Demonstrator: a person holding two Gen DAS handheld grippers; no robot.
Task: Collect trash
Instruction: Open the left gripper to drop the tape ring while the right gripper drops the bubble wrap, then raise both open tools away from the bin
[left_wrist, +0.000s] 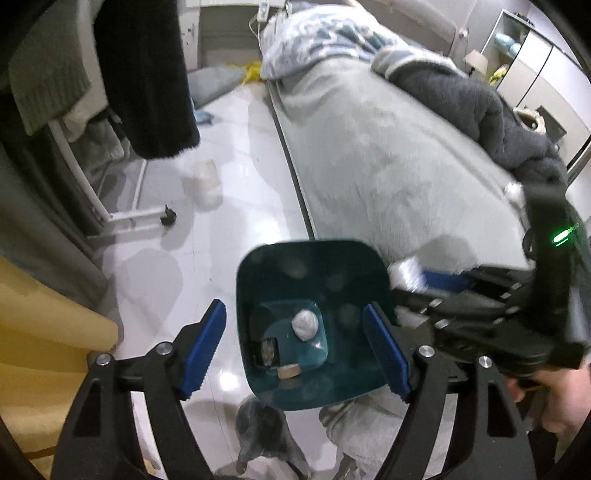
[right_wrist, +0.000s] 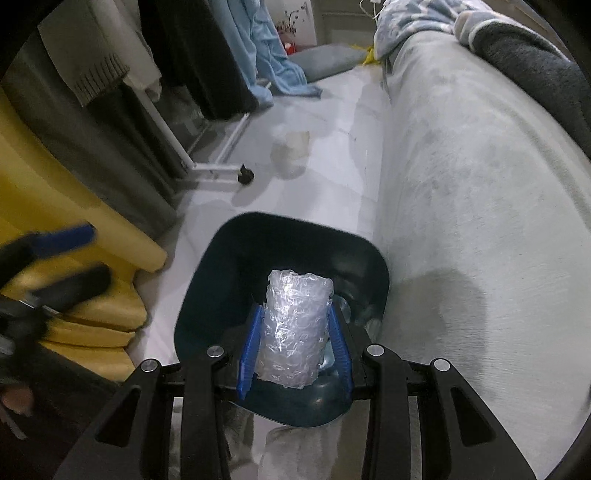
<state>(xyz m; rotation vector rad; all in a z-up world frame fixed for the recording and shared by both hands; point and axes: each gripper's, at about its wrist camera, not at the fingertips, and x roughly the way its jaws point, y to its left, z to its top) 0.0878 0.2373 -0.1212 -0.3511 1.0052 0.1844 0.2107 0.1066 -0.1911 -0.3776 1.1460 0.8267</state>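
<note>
A dark teal trash bin stands on the white floor beside the bed. Inside it lie a white crumpled wad, a tape roll and a small dark item. My left gripper is open and empty above the bin's mouth. My right gripper is shut on a roll of bubble wrap and holds it over the bin. The right gripper also shows at the right of the left wrist view, blurred.
A grey-covered bed runs along the right with a dark blanket. A clothes rack on wheels with hanging clothes stands at the left. A translucent cup sits on the floor ahead. Yellow cushions lie at the left.
</note>
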